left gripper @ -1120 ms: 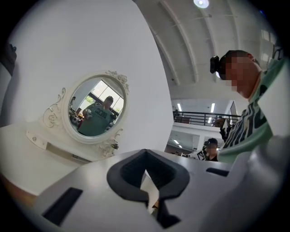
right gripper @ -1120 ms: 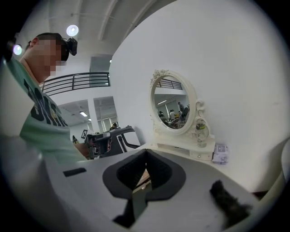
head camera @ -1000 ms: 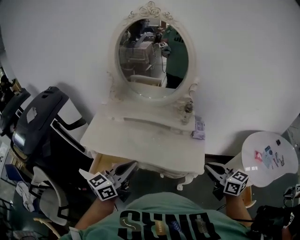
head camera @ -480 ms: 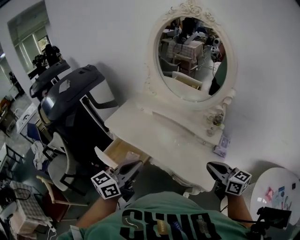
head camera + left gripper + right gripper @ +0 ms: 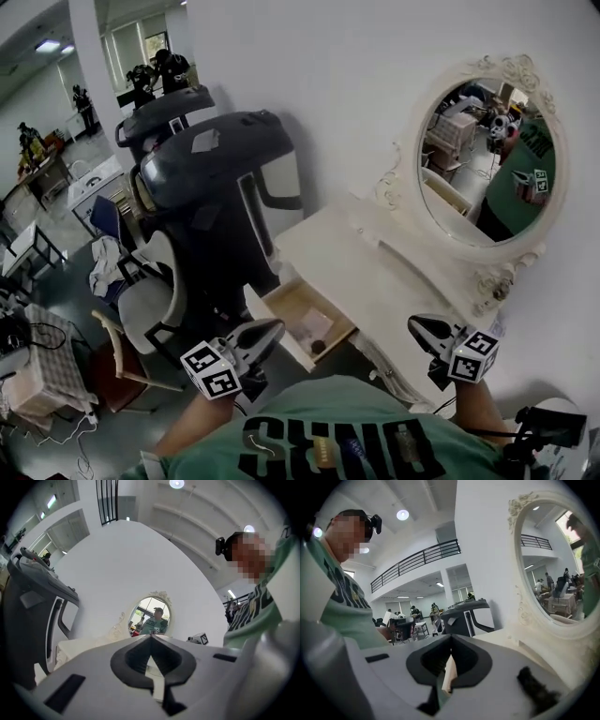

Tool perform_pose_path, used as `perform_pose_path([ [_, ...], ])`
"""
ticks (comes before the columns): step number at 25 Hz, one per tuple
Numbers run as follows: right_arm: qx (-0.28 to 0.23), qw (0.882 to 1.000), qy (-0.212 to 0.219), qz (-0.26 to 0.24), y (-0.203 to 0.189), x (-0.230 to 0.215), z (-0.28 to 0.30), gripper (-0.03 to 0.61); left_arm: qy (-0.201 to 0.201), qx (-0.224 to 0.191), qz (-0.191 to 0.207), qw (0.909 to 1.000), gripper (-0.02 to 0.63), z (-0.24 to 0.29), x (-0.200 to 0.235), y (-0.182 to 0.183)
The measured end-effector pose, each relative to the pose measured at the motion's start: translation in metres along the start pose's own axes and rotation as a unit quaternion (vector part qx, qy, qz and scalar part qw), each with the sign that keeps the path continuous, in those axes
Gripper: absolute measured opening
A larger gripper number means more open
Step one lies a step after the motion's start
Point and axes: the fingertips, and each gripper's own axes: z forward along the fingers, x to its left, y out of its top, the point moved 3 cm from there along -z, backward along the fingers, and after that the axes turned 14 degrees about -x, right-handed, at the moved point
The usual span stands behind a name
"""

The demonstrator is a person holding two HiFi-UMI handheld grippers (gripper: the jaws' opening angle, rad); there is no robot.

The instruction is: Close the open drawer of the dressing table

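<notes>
Since a second ago the view has swung left, so the dressing table now sits at the right and its open drawer has come into sight. Nearest are two grippers. The left gripper point(image 5: 268, 330) has its jaws together with nothing between them, and the right gripper point(image 5: 419, 327) is likewise closed and empty. Both hover apart from the furniture. Just beyond the left gripper, one drawer point(image 5: 281, 309) stands pulled out from under the worktop point(image 5: 366, 272), with a small dark thing point(image 5: 317, 347) inside. Behind the worktop, one oval mirror point(image 5: 487, 159) leans against the wall. To the left, two dark bulky units point(image 5: 216, 178) stand one behind the other.
</notes>
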Motion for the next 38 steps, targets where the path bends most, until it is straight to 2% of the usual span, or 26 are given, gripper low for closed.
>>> perform_pose_path([
  [4,0.007,1.000,0.026,-0.005,0.002,0.015,0.057,0.011,0.012,-0.022,0.012,0.9996,0.006,-0.030,0.031,0.026],
  [7,0.031,0.998,0.057,-0.015,-0.002,0.029,0.096,0.011,0.035,-0.045,0.019,0.9982,0.006,-0.055,0.054,0.044],
  [13,0.071,0.987,0.138,-0.042,0.003,0.046,0.168,0.011,0.105,-0.094,0.029,0.9895,0.006,-0.105,0.075,0.059],
  [16,0.084,0.976,0.194,-0.042,-0.001,0.049,0.205,0.011,0.151,-0.110,0.035,0.9817,0.006,-0.122,0.079,0.055],
  [21,0.120,0.944,0.303,-0.056,-0.023,0.043,0.251,0.011,0.224,-0.127,0.064,0.9642,0.006,-0.122,0.082,0.045],
  [23,0.136,0.928,0.342,-0.060,-0.033,0.035,0.264,0.011,0.258,-0.139,0.068,0.9535,0.006,-0.118,0.080,0.039],
  [27,0.154,0.897,0.413,-0.031,-0.049,0.018,0.296,0.011,0.320,-0.176,0.070,0.9283,0.006,-0.101,0.073,0.030],
  [30,0.171,0.873,0.456,-0.033,-0.073,0.019,0.309,0.011,0.355,-0.172,0.070,0.9164,0.006,-0.093,0.070,0.016],
  [34,0.193,0.845,0.494,-0.066,-0.103,0.040,0.315,0.011,0.383,-0.150,0.062,0.9096,0.006,-0.100,0.066,-0.005],
  [38,0.221,0.823,0.508,-0.123,-0.136,0.061,0.309,0.011,0.384,-0.108,0.057,0.9150,0.006,-0.107,0.059,-0.025],
])
